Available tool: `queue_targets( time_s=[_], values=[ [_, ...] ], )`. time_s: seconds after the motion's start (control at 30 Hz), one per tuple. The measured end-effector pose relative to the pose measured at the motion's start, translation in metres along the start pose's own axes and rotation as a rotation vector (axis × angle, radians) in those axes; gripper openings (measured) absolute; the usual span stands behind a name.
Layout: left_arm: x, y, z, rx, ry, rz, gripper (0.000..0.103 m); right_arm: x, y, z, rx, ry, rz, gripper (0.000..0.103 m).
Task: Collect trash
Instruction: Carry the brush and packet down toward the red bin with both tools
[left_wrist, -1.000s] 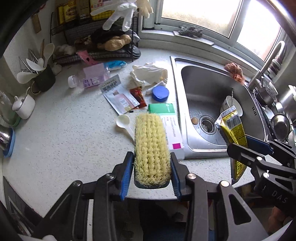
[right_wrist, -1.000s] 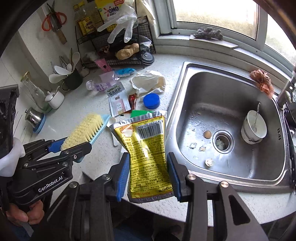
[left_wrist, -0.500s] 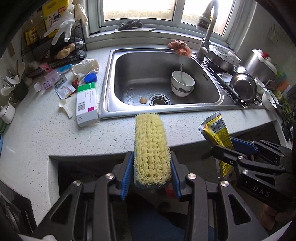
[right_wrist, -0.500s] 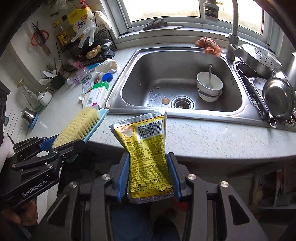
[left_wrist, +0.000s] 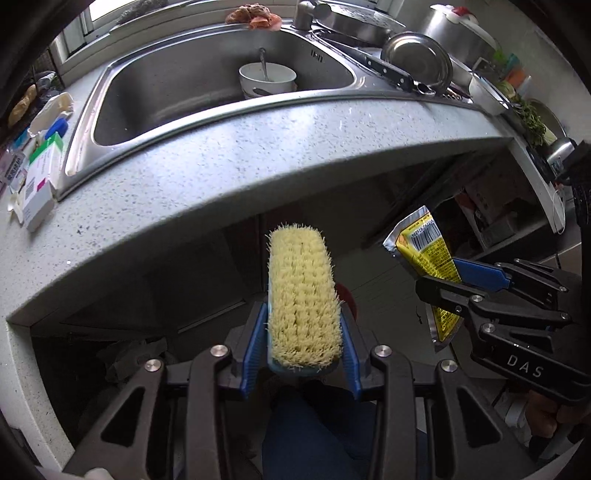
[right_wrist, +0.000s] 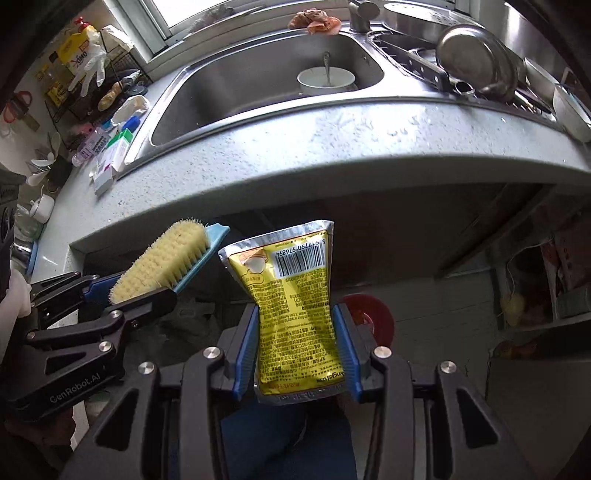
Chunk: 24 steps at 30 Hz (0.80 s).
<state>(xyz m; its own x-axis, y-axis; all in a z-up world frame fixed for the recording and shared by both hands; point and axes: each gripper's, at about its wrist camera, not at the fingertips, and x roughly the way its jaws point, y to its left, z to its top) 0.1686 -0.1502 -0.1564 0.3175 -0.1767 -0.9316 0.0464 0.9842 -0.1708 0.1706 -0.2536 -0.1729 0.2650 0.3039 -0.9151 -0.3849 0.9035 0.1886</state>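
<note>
My left gripper (left_wrist: 303, 347) is shut on a scrub brush (left_wrist: 301, 295) with yellow bristles and a light blue back, held below the counter's front edge; it also shows in the right wrist view (right_wrist: 162, 264). My right gripper (right_wrist: 297, 354) is shut on an empty yellow and silver snack pouch (right_wrist: 291, 306) with a barcode, held upright beside the brush; the pouch also shows in the left wrist view (left_wrist: 428, 258). A red round thing (right_wrist: 369, 314) lies low behind the pouch. More wrappers and a green and white box (left_wrist: 38, 184) lie on the counter left of the sink.
The speckled grey counter (left_wrist: 258, 147) curves above both grippers, with a steel sink (left_wrist: 177, 85) holding a white bowl (left_wrist: 267, 79). Pans and a knife sit on the drainer (left_wrist: 417, 62) at right. Dark open cabinet space lies under the counter.
Both grippers have dropped from above the counter to below its front edge and moved right, each still holding its object. The sink and counter now sit high in both views.
</note>
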Motion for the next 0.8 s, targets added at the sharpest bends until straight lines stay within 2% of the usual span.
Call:
queue_targets(
  time_s=[0.1, 0.27, 0.43, 0.57, 0.8],
  values=[
    [0.031, -0.007, -0.002, 0.043, 0.029, -0.025, 0.036, 0.02, -0.014, -0.013, 0.039, 0.009, -0.015, 0.038],
    [0.088, -0.024, -0.007, 0.144, 0.07, 0.006, 0.036, 0.066, -0.048, -0.036, 0.127, 0.042, -0.027, 0.038],
    [0.16, -0.035, -0.017, 0.173, 0.112, -0.04, 0.036, 0.118, -0.087, -0.059, 0.164, 0.058, -0.044, 0.038],
    [0.221, -0.046, -0.025, 0.174, 0.186, -0.095, 0.036, 0.16, -0.119, -0.076, 0.202, 0.083, -0.07, 0.038],
    [0.312, -0.071, -0.04, 0.223, 0.257, -0.104, 0.036, 0.227, -0.172, -0.105, 0.278, 0.124, -0.096, 0.038]
  ],
)
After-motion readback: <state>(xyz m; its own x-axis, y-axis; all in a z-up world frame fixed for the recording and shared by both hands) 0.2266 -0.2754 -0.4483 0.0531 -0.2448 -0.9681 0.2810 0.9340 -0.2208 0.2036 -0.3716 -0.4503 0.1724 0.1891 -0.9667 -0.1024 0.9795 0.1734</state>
